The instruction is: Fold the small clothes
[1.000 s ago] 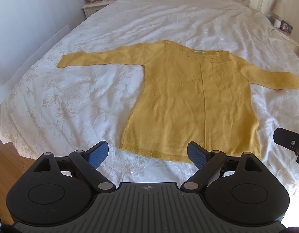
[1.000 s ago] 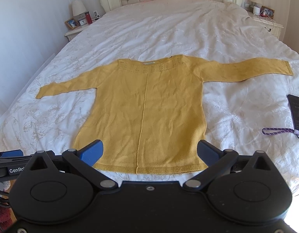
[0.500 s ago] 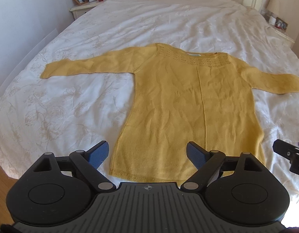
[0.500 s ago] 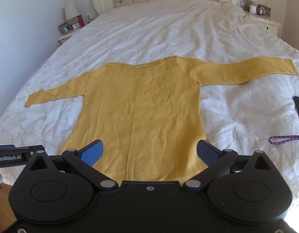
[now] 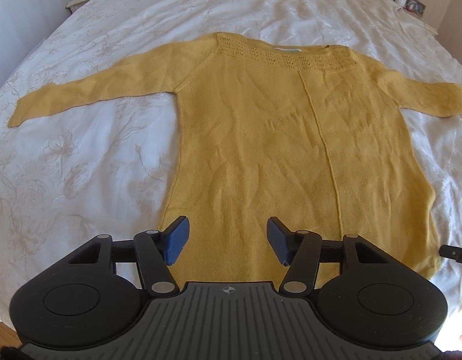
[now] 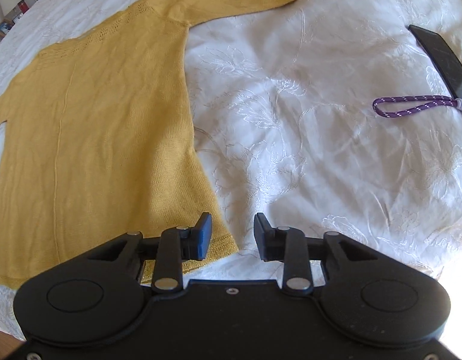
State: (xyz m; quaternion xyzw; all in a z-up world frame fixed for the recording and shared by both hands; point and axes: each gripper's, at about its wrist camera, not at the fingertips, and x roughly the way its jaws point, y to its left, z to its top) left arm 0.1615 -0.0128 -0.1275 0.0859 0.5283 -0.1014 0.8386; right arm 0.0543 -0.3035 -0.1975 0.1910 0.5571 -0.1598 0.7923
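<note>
Both tongs have dropped closer to the bed than half a second ago. The left tongs (image 5: 227, 240), released with narrower jaws than before, now hang over the yellow sweater (image 5: 279, 138) near its lower left corner. The right tongs (image 6: 232, 237), also released and narrowed, straddle the sweater's lower right corner, one fingertip (image 6: 204, 234) over the hem. The hem's middle is hidden behind the tong bodies, and the right sleeve's cuff is cut off in the left view. The sweater lies flat on the white bed (image 5: 80, 162), neckline toward the headboard end, sleeves spread sideways. A dark phone-like slab (image 6: 441, 57) with a purple cord (image 6: 411, 106) lies well right.
</note>
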